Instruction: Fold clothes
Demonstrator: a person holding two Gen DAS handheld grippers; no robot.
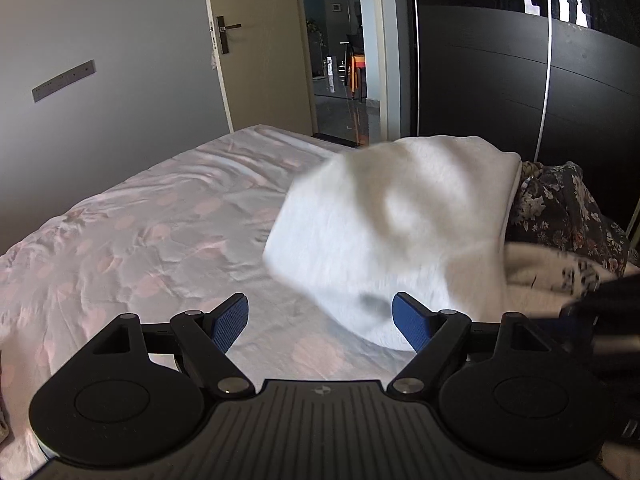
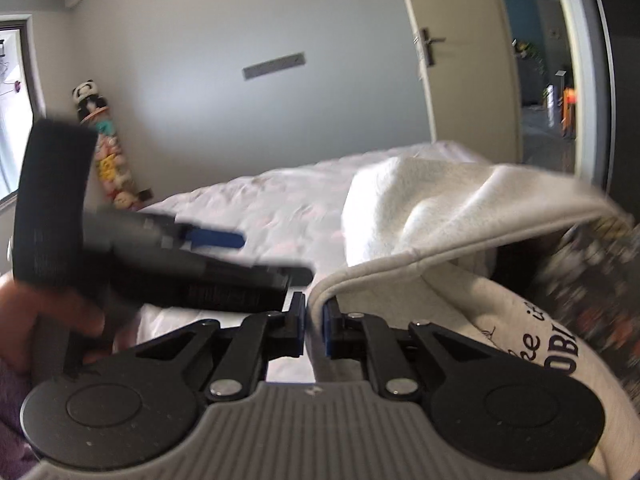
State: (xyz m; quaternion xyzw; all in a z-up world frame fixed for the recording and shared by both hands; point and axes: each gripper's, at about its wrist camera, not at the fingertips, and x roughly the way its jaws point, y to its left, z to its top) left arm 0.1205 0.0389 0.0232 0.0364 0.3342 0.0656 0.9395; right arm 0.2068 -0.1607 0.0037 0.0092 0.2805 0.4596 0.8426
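A white sweatshirt (image 2: 440,208) with dark lettering (image 2: 552,344) is lifted off the bed and drapes to the right. My right gripper (image 2: 314,328) is shut on its stitched hem, which runs up from between the blue pads. In the left wrist view the same sweatshirt (image 1: 380,220) hangs blurred ahead and to the right. My left gripper (image 1: 320,322) is open with nothing between its fingers, its right pad (image 1: 412,322) close to the cloth. The right wrist view shows the left gripper (image 2: 260,254) at the left, held by a hand (image 2: 40,312).
The bed (image 1: 140,232) has a pale sheet with pink dots. A dark floral garment (image 1: 560,208) lies at the right by the black wardrobe (image 1: 500,80). An open door (image 1: 256,40) is behind the bed. A column of plush toys (image 2: 108,152) stands in the far corner.
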